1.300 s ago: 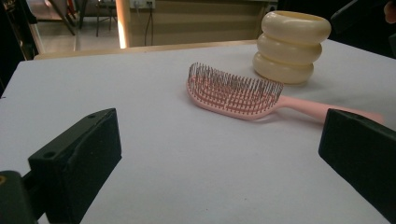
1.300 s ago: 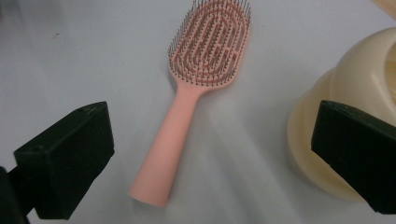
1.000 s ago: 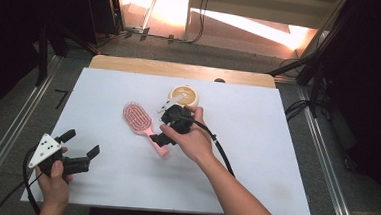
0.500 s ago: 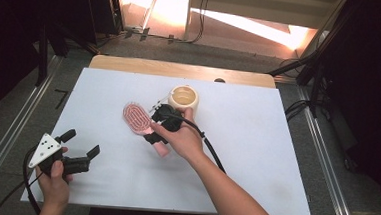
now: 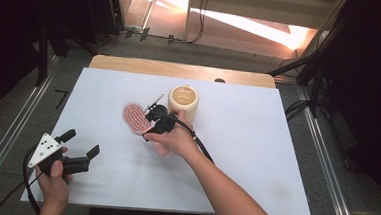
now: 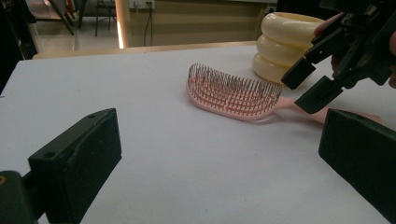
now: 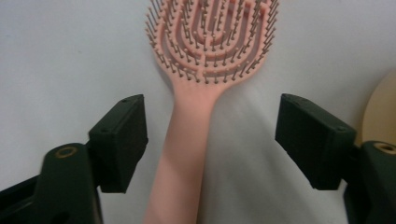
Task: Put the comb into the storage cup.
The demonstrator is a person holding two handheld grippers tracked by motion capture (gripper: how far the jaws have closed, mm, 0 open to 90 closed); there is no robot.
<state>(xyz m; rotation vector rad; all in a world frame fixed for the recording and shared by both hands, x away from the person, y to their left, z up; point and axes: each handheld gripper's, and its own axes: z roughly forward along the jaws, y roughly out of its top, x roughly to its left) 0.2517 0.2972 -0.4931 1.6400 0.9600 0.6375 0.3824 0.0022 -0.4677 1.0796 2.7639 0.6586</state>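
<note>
A pink hairbrush [image 5: 135, 116] lies bristles up on the white table, its handle pointing toward the person. My right gripper [image 5: 151, 121] hovers open just above that handle [image 7: 187, 140], one jaw on each side, with gaps to both. In the left gripper view the brush [image 6: 231, 93] sits ahead with the right gripper [image 6: 310, 84] over its handle end. My left gripper [image 5: 82, 143] is held open near the table's front left corner, with nothing between its jaws.
A cream ribbed cup [image 5: 183, 101] stands upright just behind and right of the brush, close to the right hand. The white tabletop [image 5: 256, 141] stretches out to the right. A wooden strip [image 5: 181, 69] borders the far edge.
The right gripper has moved left and toward the person from beside the cup and now straddles the brush handle. The left gripper has stayed where it was.
</note>
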